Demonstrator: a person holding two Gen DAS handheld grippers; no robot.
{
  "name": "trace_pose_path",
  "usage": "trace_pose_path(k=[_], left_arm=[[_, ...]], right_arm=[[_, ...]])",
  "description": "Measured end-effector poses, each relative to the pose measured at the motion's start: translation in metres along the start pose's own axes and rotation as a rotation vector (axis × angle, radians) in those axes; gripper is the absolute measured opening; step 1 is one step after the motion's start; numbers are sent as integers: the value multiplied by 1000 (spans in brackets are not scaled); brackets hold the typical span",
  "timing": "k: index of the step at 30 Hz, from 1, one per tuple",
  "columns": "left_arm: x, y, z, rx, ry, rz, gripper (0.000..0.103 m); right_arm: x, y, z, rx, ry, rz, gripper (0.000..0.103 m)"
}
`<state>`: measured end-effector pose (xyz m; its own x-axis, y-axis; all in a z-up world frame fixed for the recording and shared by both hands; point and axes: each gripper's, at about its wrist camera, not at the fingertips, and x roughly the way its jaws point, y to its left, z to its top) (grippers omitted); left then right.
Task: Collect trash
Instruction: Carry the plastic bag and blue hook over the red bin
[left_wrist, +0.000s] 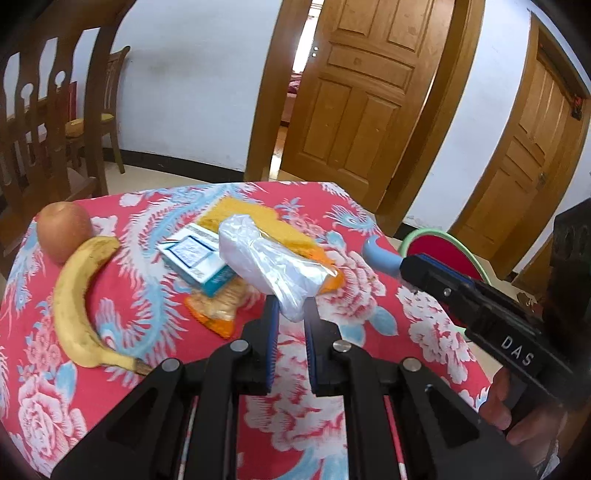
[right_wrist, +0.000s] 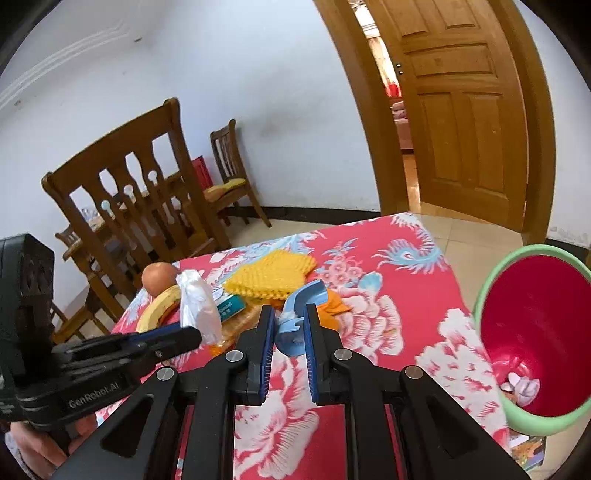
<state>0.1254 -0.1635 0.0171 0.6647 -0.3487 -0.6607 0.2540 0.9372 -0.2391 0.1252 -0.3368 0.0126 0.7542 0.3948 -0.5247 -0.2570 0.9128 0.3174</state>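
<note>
Trash sits partly gathered: the left gripper (left_wrist: 290, 314) is clamped on a crumpled clear plastic bag (left_wrist: 266, 258), lifted above the table (left_wrist: 110, 295) with its red floral cloth. The right gripper (right_wrist: 290, 325) is closed on a light blue plastic scoop-shaped piece (right_wrist: 299, 306), also raised off the cloth.

Taking the blue-and-white carton (left_wrist: 195, 258) as the landmark: the bag hangs just beside it, toward the bin side. A yellow textured mat (right_wrist: 271, 273) lies just behind the carton, and a flattened orange wrapper (left_wrist: 218, 306) lies under it, reaching toward the camera. A banana (left_wrist: 81, 295) curves well away from the carton on the side opposite the bag, with an apple (left_wrist: 64, 229) touching the banana's far end.

A red bin with a pale green rim (right_wrist: 532, 332) stands off the table edge, well apart from the carton, beyond the scoop; pale scraps (right_wrist: 522, 387) lie at its bottom.
</note>
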Motion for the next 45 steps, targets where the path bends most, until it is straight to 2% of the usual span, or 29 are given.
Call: trace_pose_path(k=[14, 27, 45], left_arm=[[20, -53, -2, 49, 22, -64, 13], [48, -106, 2, 119, 57, -122, 13], [81, -183, -4, 194, 100, -221, 13]], right_arm=[[-34, -40, -5, 49, -27, -79, 15], [-64, -93, -12, 124, -40, -182, 15], [-101, -143, -26, 179, -55, -267, 15]])
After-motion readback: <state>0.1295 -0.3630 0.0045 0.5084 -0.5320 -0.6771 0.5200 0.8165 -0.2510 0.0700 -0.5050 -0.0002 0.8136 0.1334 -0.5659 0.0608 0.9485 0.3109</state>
